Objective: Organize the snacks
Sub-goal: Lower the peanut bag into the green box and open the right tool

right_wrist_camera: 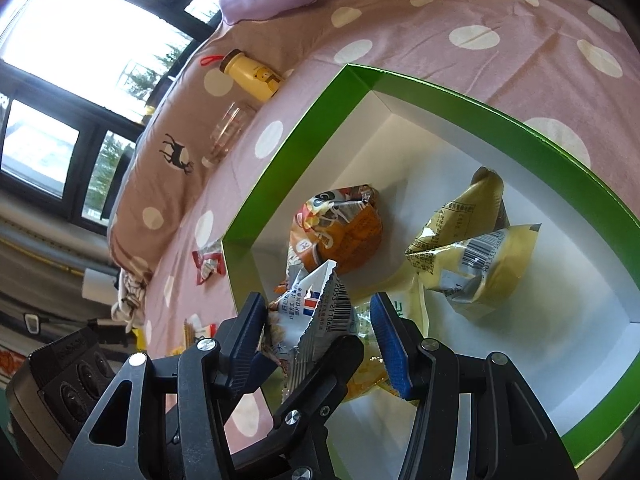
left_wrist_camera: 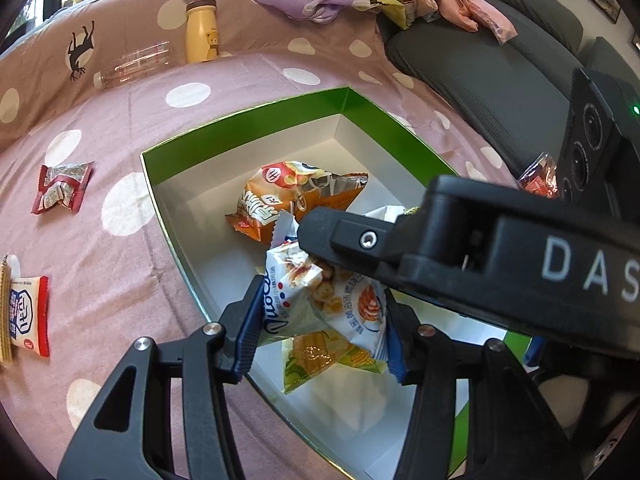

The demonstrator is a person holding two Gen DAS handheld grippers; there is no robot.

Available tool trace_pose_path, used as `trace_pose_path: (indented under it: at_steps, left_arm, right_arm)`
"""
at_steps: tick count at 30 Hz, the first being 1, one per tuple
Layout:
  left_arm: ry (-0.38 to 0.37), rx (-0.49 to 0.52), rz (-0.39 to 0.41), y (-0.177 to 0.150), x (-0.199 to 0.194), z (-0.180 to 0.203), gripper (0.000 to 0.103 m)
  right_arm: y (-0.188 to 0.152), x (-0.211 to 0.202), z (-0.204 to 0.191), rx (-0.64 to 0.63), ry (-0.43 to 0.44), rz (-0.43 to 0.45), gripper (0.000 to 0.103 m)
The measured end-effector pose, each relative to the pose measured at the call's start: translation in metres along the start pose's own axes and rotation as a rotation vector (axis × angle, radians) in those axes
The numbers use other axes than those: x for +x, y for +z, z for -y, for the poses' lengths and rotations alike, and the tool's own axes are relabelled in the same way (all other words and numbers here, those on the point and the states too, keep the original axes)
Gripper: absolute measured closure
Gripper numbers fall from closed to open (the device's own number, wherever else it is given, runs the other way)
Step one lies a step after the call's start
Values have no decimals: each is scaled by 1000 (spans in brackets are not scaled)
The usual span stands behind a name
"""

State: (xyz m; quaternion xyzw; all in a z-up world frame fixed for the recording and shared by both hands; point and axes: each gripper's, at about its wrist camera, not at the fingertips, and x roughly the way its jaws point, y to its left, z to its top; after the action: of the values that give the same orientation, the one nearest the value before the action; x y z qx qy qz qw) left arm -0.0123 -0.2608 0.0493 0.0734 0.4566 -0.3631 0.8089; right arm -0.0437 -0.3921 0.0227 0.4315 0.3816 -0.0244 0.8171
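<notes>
On the dotted bedspread point(left_wrist_camera: 120, 128), one green box point(left_wrist_camera: 248, 120) holds four snack packets.

— What does my right gripper point(right_wrist_camera: 320, 336) have?
— I see its blue pads either side of a white snack packet point(right_wrist_camera: 320, 312), which the other gripper's finger point(right_wrist_camera: 320, 376) crosses.
— And the box?
— The green box point(right_wrist_camera: 280, 168) holds an orange bag point(right_wrist_camera: 340, 232) and yellow bags point(right_wrist_camera: 476, 252); a red packet point(right_wrist_camera: 208, 268) lies outside on the dotted sheet point(right_wrist_camera: 440, 32).
</notes>
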Motion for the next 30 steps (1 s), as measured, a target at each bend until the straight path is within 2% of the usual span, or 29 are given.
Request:
trace_pose_path:
  at_steps: [6, 11, 13, 15, 18, 21, 24, 27, 28, 30]
  left_arm:
    - [17, 13, -2, -2, -1, -3, 50]
    - [64, 36, 1, -3, -1, -1, 50]
    - [54, 29, 11, -3, -2, -2, 49]
    - [12, -2, 29, -2, -5, -4, 49]
    - [-48, -36, 59, -2, -14, -8, 43]
    - [-38, -30, 79, -3, -25, -7, 36]
    - [-27, -41, 122, -7, -43, -11, 24]
    - [-42, -66, 168, -12, -67, -22, 15]
    - [-33, -70, 179, -14, -73, -26, 13]
    - [34, -86, 194, -21, -87, -39, 13]
  right_arm:
    - [1, 2, 0, -4, -3, -8, 46]
    - [0, 1, -2, -12, -8, -2, 46]
    - [0, 0, -2, -14, -10, 4, 46]
    - [0, -2, -3, -14, -12, 17, 46]
    - [0, -8, -4, -13, -14, 49, 46]
    - [1, -14, -3, -4, -23, 89, 46]
    - [1, -19, -5, -4, -34, 128, 46]
    - [0, -23, -11, -23, -22, 161, 39]
    - [-1, -25, -14, -33, -12, 176, 39]
    - [-3, -30, -22, -54, 12, 208, 33]
